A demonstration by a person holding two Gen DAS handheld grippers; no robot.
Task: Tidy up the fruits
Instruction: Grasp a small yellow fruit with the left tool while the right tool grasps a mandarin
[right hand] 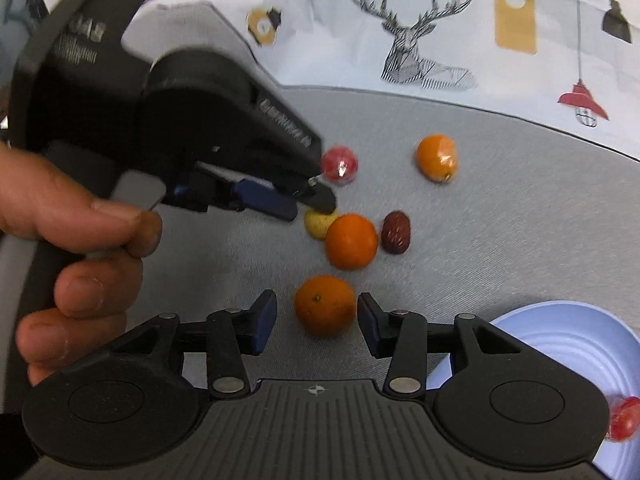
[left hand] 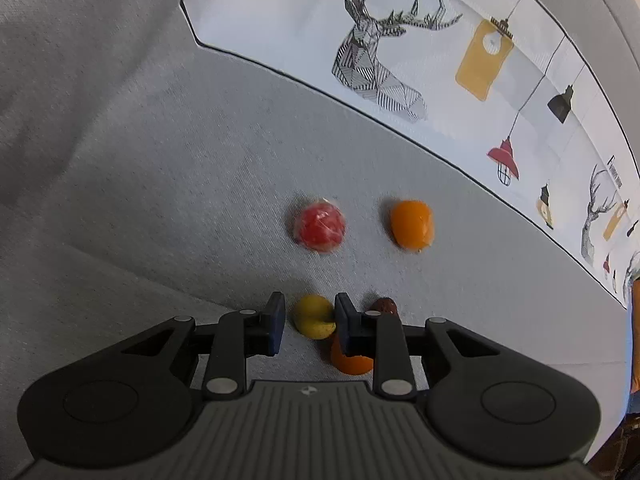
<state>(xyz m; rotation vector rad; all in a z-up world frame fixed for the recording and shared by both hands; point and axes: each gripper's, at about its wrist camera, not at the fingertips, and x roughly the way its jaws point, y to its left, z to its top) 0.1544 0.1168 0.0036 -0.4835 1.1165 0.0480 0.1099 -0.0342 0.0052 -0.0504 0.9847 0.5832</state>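
Both grippers down over loose fruit on the grey cloth (left hand: 160, 200), nothing clamped yet.

Largest first: printed deer cloth (left hand: 400, 40) runs along the far edge; pale blue plate (right hand: 560, 344) sits at the near right with one red fruit (right hand: 624, 424) on it. A hand (right hand: 76, 264) holds the left gripper (left hand: 308, 320), jaws apart around the small yellow fruit (left hand: 314, 316), pads just beside it. Right gripper (right hand: 316, 320) jaws apart, straddling an orange (right hand: 325, 305), gaps both sides. Second orange (right hand: 351, 241) touches the yellow fruit; brown date (right hand: 396, 233) just beside it. Further back, well apart: wrapped red fruit (left hand: 319, 226) and another orange (left hand: 412, 224).
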